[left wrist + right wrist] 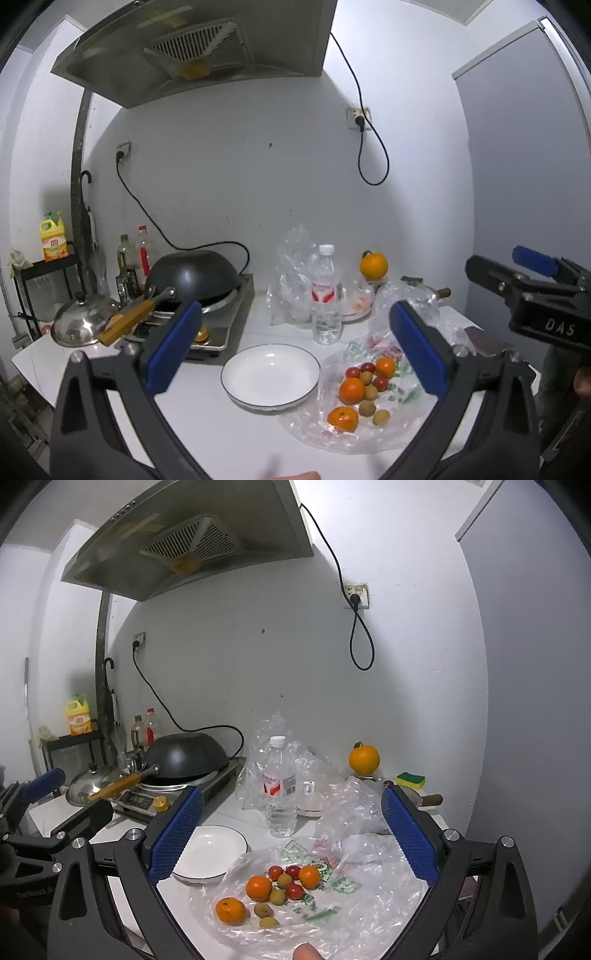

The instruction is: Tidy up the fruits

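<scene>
Left gripper (295, 347): jaws stood wide apart with nothing between the blue pads, held above the counter and facing the plate and the fruit.
Right gripper (291, 834): also spread wide and empty, poised over the plastic bag; in the left wrist view it showed at the right edge (532, 291), clear of everything.
Fruit: three mandarins, the nearest at the front (230, 910), lay with a few cherry tomatoes (294, 890) and small tan fruits (263, 909) in a loose cluster on the flattened plastic bag (369, 897).
Plate (271, 373): white, empty, just left of the bag, its rim near the bag's edge.
Beyond: a water bottle (326, 295) stood behind the plate; a larger orange (373, 266) sat well back by the wall; a wok (192, 275) rested on the stove to the left.
Stage: by my judgement, no fruit had yet been placed.
Risk, rolling: the round fruits touched one another, so a pad closing on one would likely nudge its neighbours off the bag.
Risk, plastic: the slick film could catch in the jaws and drag the pile.
Risk, crushing: the tomatoes looked soft and might split under a firm squeeze.
</scene>
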Motion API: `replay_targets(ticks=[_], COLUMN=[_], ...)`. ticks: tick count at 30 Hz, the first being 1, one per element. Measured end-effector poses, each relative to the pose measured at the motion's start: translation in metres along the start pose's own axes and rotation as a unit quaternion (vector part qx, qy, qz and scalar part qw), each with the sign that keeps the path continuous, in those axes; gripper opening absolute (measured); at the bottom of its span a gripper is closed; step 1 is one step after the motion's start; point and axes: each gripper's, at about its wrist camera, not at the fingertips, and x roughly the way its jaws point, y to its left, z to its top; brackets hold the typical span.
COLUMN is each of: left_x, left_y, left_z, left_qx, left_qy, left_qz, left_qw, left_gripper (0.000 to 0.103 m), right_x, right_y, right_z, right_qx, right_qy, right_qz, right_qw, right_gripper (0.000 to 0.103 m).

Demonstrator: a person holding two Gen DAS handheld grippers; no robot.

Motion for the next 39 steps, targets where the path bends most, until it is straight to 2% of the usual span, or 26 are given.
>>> replay_targets(ticks=[39], left_x=[0.0024], left_y=[-0.0034], left_z=[0.0038], left_qx=[0.004], left_qy=[0.000], left_qz=[-0.006], left_qw=[1.0000], left_gripper=[0.102], right_x=[-0.0004], right_y=[-0.0028], right_z=[0.0021], right_qx=[-0.001], right_qy=[0.006], right_qz=[-0.005], right_qw=[1.000], right_gripper=[0.099])
